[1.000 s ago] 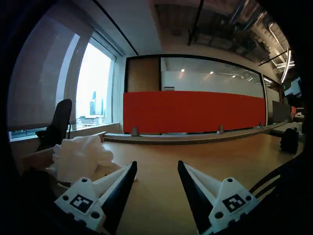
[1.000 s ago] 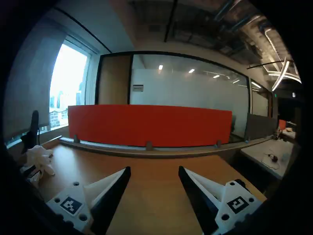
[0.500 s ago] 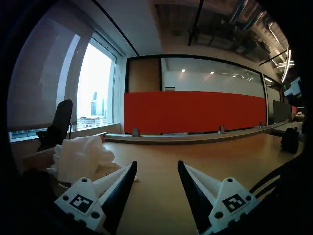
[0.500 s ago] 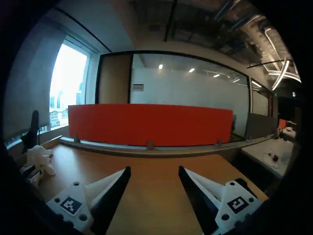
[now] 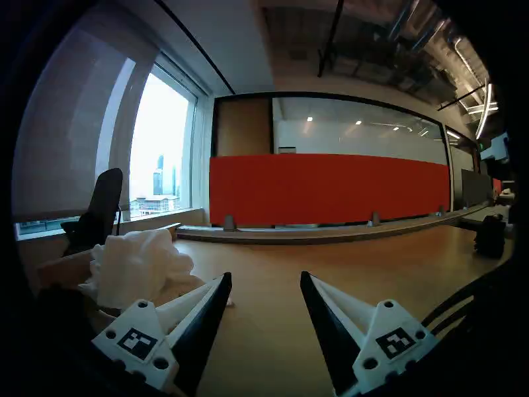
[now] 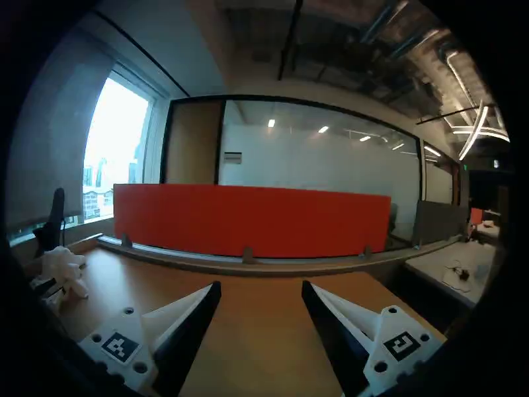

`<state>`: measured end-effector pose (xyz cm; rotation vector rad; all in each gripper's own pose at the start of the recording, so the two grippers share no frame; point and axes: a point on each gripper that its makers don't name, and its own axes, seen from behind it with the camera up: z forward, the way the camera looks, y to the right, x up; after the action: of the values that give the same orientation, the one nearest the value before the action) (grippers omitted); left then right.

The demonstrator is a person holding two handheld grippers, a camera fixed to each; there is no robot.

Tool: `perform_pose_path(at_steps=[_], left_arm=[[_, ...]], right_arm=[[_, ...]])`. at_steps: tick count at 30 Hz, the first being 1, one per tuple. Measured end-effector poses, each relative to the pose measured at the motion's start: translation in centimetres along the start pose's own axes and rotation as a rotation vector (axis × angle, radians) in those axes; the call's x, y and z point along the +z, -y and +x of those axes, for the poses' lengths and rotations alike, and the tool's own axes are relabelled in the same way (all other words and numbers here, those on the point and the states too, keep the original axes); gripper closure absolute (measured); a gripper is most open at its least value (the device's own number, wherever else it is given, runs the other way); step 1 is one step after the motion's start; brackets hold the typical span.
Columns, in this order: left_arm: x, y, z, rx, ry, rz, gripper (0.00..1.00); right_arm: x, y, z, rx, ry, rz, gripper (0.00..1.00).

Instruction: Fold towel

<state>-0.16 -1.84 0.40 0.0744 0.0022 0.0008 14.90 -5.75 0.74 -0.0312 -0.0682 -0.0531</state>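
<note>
The left gripper (image 5: 264, 275) is above the wooden desk (image 5: 383, 264), its two fingers spread apart with nothing between them. The right gripper (image 6: 261, 284) is also above the desk, fingers spread wide and holding nothing. The white towel (image 5: 135, 264) lies crumpled in a heap at the window end of the desk, near the left gripper and well apart from the right one. A red screen (image 5: 330, 188) stands along the desk's far edge. A black chair (image 5: 99, 212) stands beyond the desk's window end.
</note>
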Motion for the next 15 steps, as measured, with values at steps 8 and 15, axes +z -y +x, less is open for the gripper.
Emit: perform_pose_path(at_steps=[8,15], left_arm=[[0.0,0.0,-0.1,0.0,0.0,0.0,0.24],[0.1,0.0,0.0,0.0,0.0,0.0,0.24]], right_arm=[[-0.6,-1.8,0.2,0.003,-0.032,0.007,0.06],[-0.8,-2.9,-1.0,-0.001,-0.061,0.022,0.06]])
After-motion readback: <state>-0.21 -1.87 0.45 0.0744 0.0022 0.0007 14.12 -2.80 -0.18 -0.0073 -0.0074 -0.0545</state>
